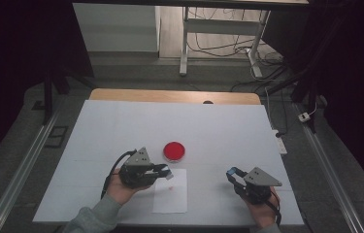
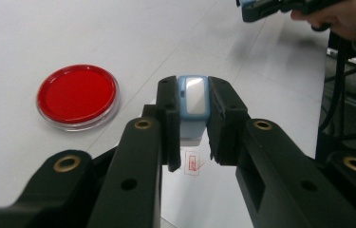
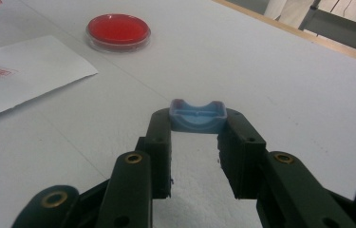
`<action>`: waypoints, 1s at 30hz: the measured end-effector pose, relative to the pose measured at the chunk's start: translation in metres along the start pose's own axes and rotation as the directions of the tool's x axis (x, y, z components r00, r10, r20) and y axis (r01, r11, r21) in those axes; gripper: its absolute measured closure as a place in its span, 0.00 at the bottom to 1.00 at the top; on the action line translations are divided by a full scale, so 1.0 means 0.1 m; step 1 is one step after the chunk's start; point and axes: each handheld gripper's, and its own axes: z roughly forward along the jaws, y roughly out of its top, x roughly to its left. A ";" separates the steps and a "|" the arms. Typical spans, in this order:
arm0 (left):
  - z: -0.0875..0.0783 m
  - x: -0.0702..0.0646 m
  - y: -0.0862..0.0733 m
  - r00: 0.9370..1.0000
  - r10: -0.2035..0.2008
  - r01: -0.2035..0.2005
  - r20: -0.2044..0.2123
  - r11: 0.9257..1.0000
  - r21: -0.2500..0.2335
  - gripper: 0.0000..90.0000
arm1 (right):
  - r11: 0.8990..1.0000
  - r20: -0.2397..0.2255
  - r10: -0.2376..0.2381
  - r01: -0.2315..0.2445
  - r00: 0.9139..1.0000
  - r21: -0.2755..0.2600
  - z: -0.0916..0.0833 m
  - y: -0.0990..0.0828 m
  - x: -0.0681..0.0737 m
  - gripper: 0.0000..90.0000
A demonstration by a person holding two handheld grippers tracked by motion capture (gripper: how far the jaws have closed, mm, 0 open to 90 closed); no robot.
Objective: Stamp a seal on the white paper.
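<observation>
My left gripper [image 1: 167, 171] is shut on a small blue-and-white stamp [image 2: 193, 102], which it holds just above a white sheet of paper [image 1: 171, 194]. A red stamped mark [image 2: 192, 164] sits on the sheet below the jaws. My right gripper [image 1: 231, 172] rests near the table's front right, shut on a light-blue cap [image 3: 198, 116] clamped between its jaw tips. A round red ink pad [image 1: 174, 151] in a clear dish lies just beyond the paper; the left gripper view has the pad [image 2: 78, 95] to the left of the jaws.
The white tabletop [image 1: 121, 126] stretches wide behind the pad. A wooden edge [image 1: 174, 96] runs along its far side. Cables and desk legs [image 1: 184, 48] lie on the floor beyond. Metal rails [image 1: 19, 174] flank the table.
</observation>
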 end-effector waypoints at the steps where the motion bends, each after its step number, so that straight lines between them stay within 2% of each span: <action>1: -0.01 0.00 0.00 1.000 -0.005 0.005 -0.001 1.000 -0.002 0.85 | 1.000 0.000 -0.001 0.001 1.000 0.000 0.00 0.00 0.00 0.73; 11: -0.11 0.05 0.02 0.999 -0.046 0.046 0.005 0.998 -0.043 0.84 | 1.000 0.000 0.000 0.000 1.000 0.001 0.00 0.00 0.00 0.73; 23: -0.22 0.12 0.01 0.995 -0.095 0.096 0.010 0.991 -0.099 0.84 | 1.000 0.000 -0.002 0.002 1.000 0.002 0.01 0.00 0.00 0.73; 30: -0.23 0.14 0.01 0.994 -0.105 0.104 0.001 0.988 -0.110 0.84 | 1.000 0.000 0.002 -0.002 1.000 0.005 0.01 -0.01 0.00 0.73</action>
